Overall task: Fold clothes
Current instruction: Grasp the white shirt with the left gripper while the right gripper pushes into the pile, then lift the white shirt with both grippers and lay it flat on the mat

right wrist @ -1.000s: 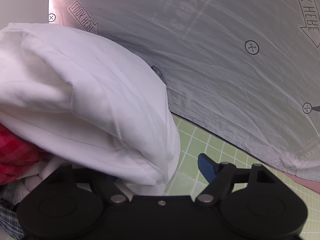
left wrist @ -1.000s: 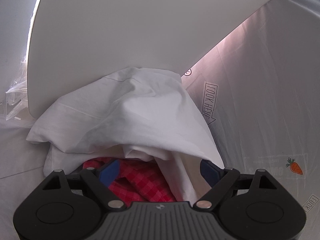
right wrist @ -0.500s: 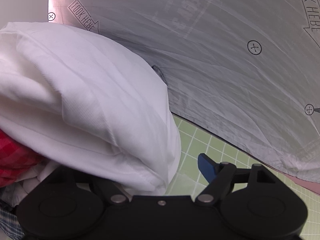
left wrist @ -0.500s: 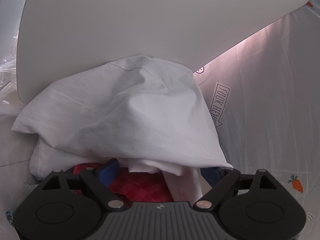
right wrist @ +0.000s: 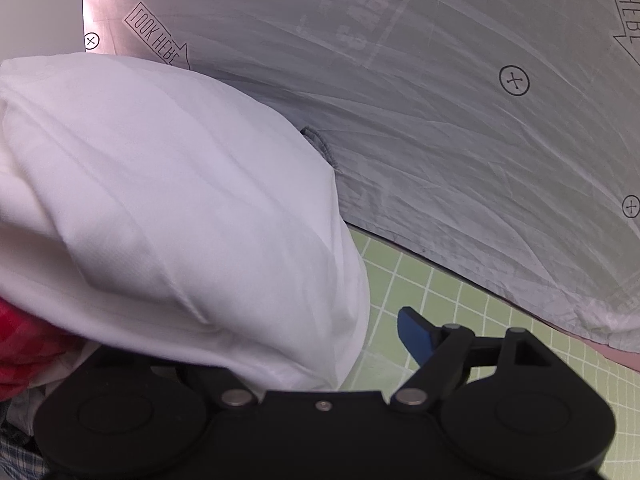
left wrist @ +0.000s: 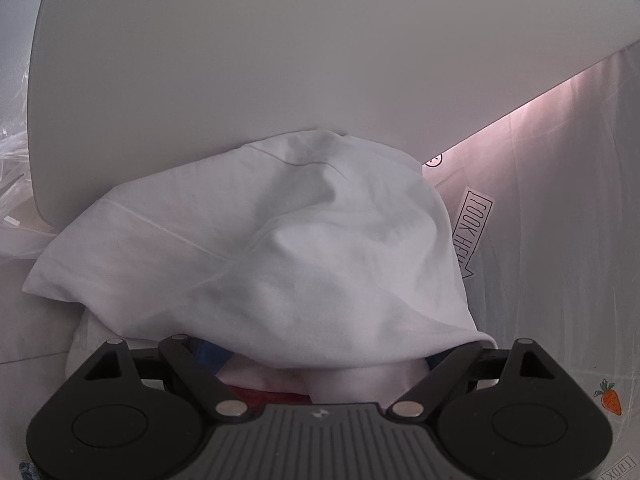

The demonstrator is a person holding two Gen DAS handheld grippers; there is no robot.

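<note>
White garment (left wrist: 280,248) bunched on top of a clothes pile

The white garment (right wrist: 168,208) was plain, thin cloth, crumpled into a rounded mound with soft creases and a stitched seam running across its left side. It lay over a red checked garment (right wrist: 24,344), which showed only at the near left, beneath its lower edge. To the right and farther back a grey garment (right wrist: 440,140) lay spread flat, wrinkled, its hem running along the near right.
</note>
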